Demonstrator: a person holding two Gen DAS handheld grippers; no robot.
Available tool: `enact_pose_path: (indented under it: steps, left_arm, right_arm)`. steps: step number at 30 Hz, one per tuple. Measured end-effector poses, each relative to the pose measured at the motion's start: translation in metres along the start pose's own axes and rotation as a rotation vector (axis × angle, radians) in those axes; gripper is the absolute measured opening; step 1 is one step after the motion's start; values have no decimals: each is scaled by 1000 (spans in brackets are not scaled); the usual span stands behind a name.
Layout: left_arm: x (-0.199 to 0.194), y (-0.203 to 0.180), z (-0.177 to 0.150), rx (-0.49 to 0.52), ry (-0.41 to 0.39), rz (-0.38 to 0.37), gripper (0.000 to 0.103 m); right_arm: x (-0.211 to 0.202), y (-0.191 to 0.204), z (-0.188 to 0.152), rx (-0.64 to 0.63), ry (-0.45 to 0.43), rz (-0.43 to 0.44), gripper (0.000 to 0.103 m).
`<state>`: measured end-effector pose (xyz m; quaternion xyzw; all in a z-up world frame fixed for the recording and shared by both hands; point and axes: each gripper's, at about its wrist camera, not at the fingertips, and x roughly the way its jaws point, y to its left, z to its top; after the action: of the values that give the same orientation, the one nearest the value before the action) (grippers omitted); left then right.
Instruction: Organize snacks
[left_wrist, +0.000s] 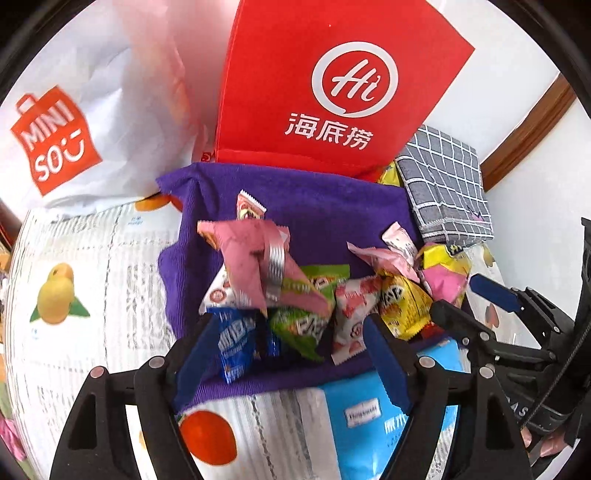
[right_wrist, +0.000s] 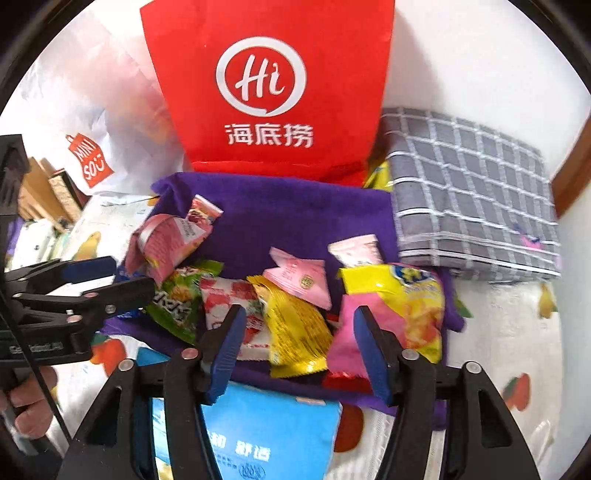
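Broadly, everything gathers around the purple cloth (left_wrist: 303, 206); a heap of snack packets (left_wrist: 314, 295) lies on its near half, and the red bag (left_wrist: 332, 85) marked "Hi" stands upright at its far edge; the folded grey checked cloth (left_wrist: 447, 184) lies just beside its far right corner, and a blue packet (left_wrist: 369, 417) lies at its near edge, partly under it. The left gripper (left_wrist: 280, 354) hangs over the near left of the cloth with its blue-padded jaws apart and nothing pressed between them; a dark blue packet (left_wrist: 236, 343) and a green packet (left_wrist: 299, 325) lie below the gap. The right gripper (right_wrist: 299, 347) hangs over the near right, jaws likewise apart and empty, above a yellow packet (right_wrist: 295, 332) and a pink packet (right_wrist: 354, 332). Only the left wrist view shows the white MINISO bag (left_wrist: 74, 122) large, left of the cloth, and the pale table cover (left_wrist: 85, 280) printed with fruit; only the right wrist view shows the grey cloth in full, and a hand (right_wrist: 26, 391) gripping the left gripper's handle at the near left.
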<state>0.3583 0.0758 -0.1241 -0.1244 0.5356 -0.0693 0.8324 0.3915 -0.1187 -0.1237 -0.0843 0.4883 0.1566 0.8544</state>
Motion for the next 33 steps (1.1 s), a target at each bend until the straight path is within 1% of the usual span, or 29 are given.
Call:
enact_pose_path:
  steps: [1, 2, 8, 11, 13, 14, 19, 24, 26, 31, 33]
  left_arm:
    - [-1, 0, -3, 0, -1, 0, 78]
    - [-2, -1, -5, 1, -3, 3, 78]
    - [-7, -1, -17, -2, -14, 16, 78]
    - [-9, 1, -22, -10, -8, 8, 78]
    - [-10, 1, -25, -19, -3, -6, 78]
    - [-13, 1, -28, -20, -6, -13, 78]
    - [-28, -3, -41, -16, -32, 0, 78]
    - [-59, -17, -56, 6, -91, 34, 78]
    - [-75, -24, -63, 15, -124, 51, 78]
    - [-117, -46, -83, 47, -208, 79, 78]
    - [-130, -56, -92, 64, -234, 92, 78]
  right_arm:
    - [-4, 2, -3, -6, -14, -6, 75]
    - [-5, 3, -6, -7, -16, -8, 76]
    - [-2, 5, -16, 5, 9, -22, 76]
    - [1, 4, -19, 20, 12, -22, 76]
    - [3, 4, -21, 28, 21, -38, 76]
    - [2, 3, -22, 33, 23, -42, 76]
    - [-10, 2, -28, 45, 12, -44, 76]
    - [-43, 4, -39, 54, -51, -36, 76]
    - [-64, 5, -45, 63, -92, -24, 76]
    - [-116, 1, -67, 117, -139, 14, 76]
    - [-132, 0, -75, 126, -160, 14, 76]
